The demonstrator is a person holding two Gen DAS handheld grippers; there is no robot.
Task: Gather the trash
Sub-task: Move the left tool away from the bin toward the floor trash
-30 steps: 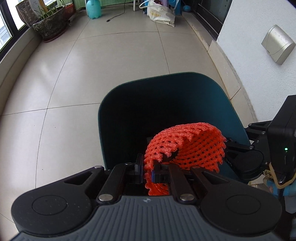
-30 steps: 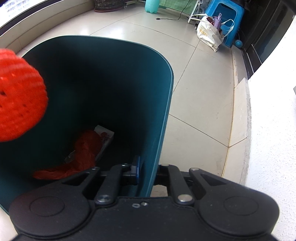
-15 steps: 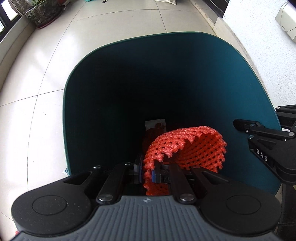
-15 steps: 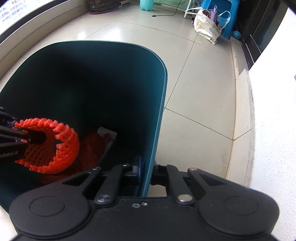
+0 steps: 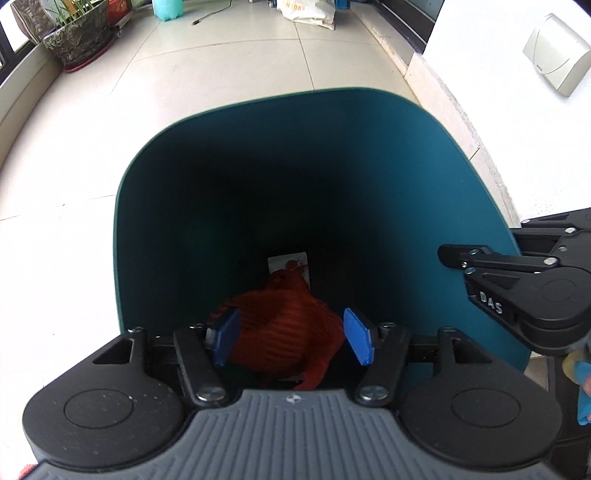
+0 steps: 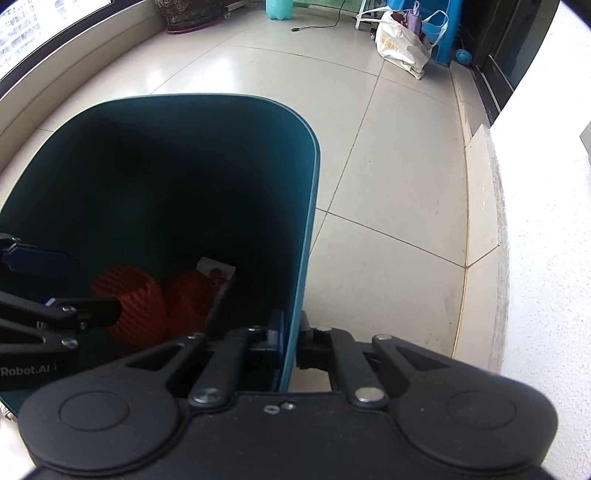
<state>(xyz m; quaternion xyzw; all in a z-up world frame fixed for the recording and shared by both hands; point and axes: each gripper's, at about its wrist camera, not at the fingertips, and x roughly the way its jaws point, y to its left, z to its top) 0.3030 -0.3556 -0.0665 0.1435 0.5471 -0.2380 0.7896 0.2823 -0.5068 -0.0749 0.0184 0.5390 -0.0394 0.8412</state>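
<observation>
**Inspector:** Two grippers were in view. Nearest the left wrist camera, the left gripper stood with its blue pads well apart and nothing between them in contact. It was poised over the mouth of the teal bin.

**Assistant:** And the trash itself?

**Inspector:** The orange foam net lay below the spread pads, inside the bin and low down. It looked blurred, so I could not tell whether it was resting or falling. I judged the wide opening to be a release made above the bin so the net would land inside.

**Assistant:** The right side?

**Inspector:** The right gripper was clamped on the bin's thin wall, one finger inside and one outside, near the rim. I judged that hold to be there to steady the bin, or keep it tilted toward the person, while the other hand dropped things in.

**Assistant:** Anything else within?

**Inspector:** Beyond the net sat a second crumpled red-orange piece and a white printed packet against the far wall.

**Assistant:** And farther off?

**Inspector:** Tiled floor surrounded the bin. At the far end stood a potted plant, a white carrier bag and a blue stool.
</observation>
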